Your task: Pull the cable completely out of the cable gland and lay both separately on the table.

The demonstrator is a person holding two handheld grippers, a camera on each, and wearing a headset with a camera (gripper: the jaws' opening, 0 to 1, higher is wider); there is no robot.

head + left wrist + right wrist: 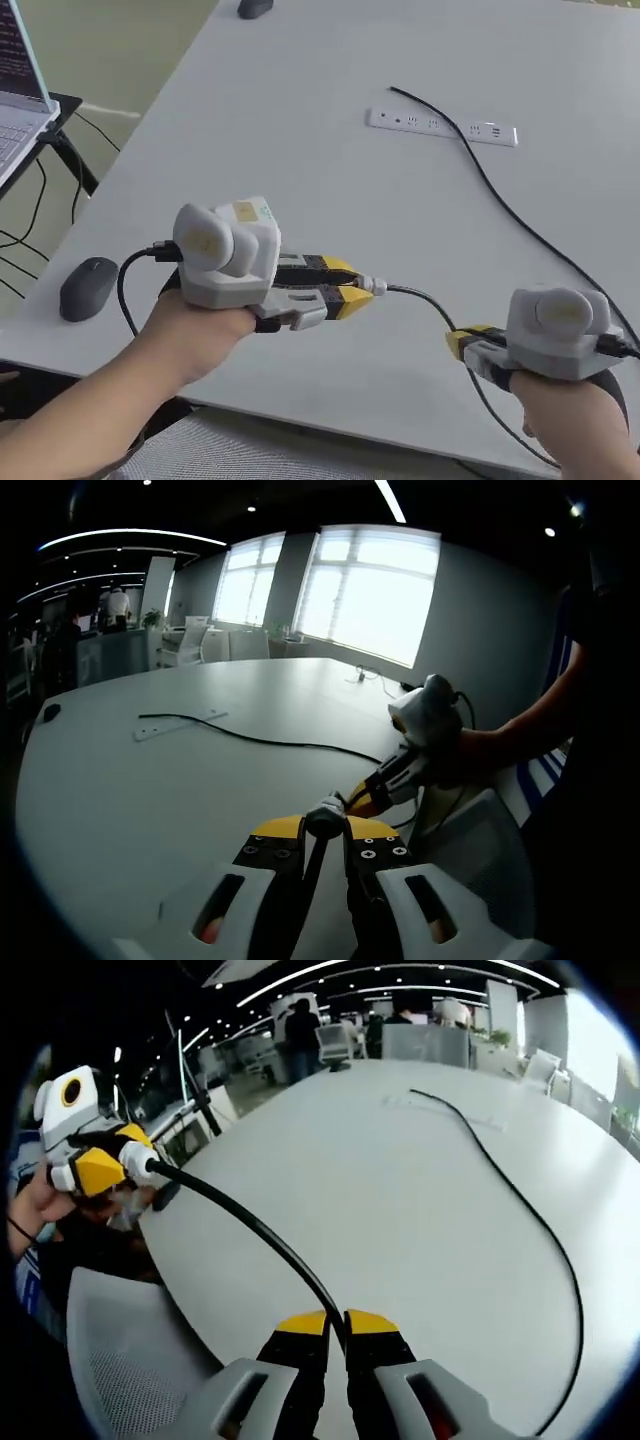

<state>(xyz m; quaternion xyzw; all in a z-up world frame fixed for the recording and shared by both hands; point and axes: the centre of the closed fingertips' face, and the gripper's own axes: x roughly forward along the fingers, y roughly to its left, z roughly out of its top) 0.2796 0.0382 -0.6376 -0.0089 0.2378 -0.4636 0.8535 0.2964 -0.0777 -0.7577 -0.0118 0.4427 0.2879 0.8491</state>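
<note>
Cable gland: small and pale, the cable gland [372, 286] sits in the yellow tips of the left tongs [350, 287], in the air above the near edge of the tabletop [330, 180], at 6 o'clock in the head view.
Cable: the thin black cable [425, 298] leaves the gland toward 3 o'clock, sags, and runs into the right tongs [458, 342]. It is not yet out of the gland.
Left tongs: narrow, clamped on the gland.
Right tongs: narrow, pinching the cable a little way along from the gland.
Handling: both look light. The gland is probably hard and smooth, so it may twist or slip in the tips. The cable is limp and will bend, so a grip close to the gland and a straight pull toward 3 o'clock seems best.
Edges: the near edge lies right under both tongs, so a dropped part could fall off.
Open room: broad bare surface toward 12 o'clock. A power strip [440, 127] with its black cord [520, 222] lies at 1 o'clock, and a computer mouse [88, 288] at 9 o'clock.
</note>
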